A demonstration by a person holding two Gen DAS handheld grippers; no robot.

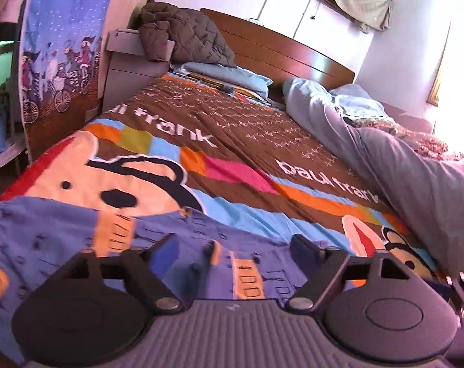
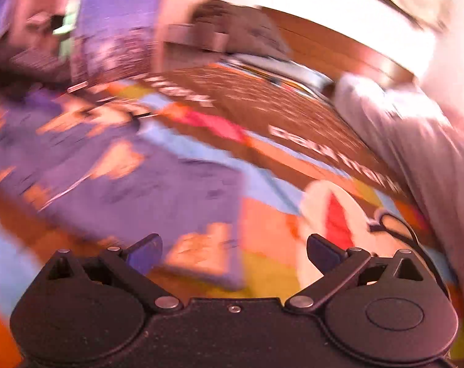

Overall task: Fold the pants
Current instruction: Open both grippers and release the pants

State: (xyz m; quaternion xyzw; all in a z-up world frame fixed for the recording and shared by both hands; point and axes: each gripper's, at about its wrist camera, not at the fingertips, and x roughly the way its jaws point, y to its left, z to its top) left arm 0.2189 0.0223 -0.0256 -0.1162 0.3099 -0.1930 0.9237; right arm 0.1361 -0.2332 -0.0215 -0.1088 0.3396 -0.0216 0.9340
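- Pants (image 1: pixel 176 239): blue-purple fabric with orange patches, lying flat on the bed at the lower left of the left-wrist frame, just beyond the fingers; in the blurred right-wrist frame the same pants (image 2: pixel 158 181) fill the lower left and centre, with a straight edge at lower centre.
- Left hand-held gripper (image 1: pixel 232 245): bottom centre, jaws spread wide, nothing between them; the pants lie beneath, not pinched.
- Right hand-held gripper (image 2: pixel 235 248): bottom centre, jaws spread wide and empty, over the pants' near corner.
- Progress, as a judgement: the garment looks laid down in a squared, layered shape and both grippers have let go, so at least one fold seems done. Whether another fold is left cannot be told; blur hides the layers.
- Bedspread (image 1: pixel 247 165): cartoon print, brown and striped, mid-frame, under the pants.
- Grey duvet (image 1: pixel 400 159): bunched along the right side.
- Brown jacket (image 1: pixel 183 33): heaped at upper left.
- Headboard (image 1: pixel 278 46): wooden, upper centre.
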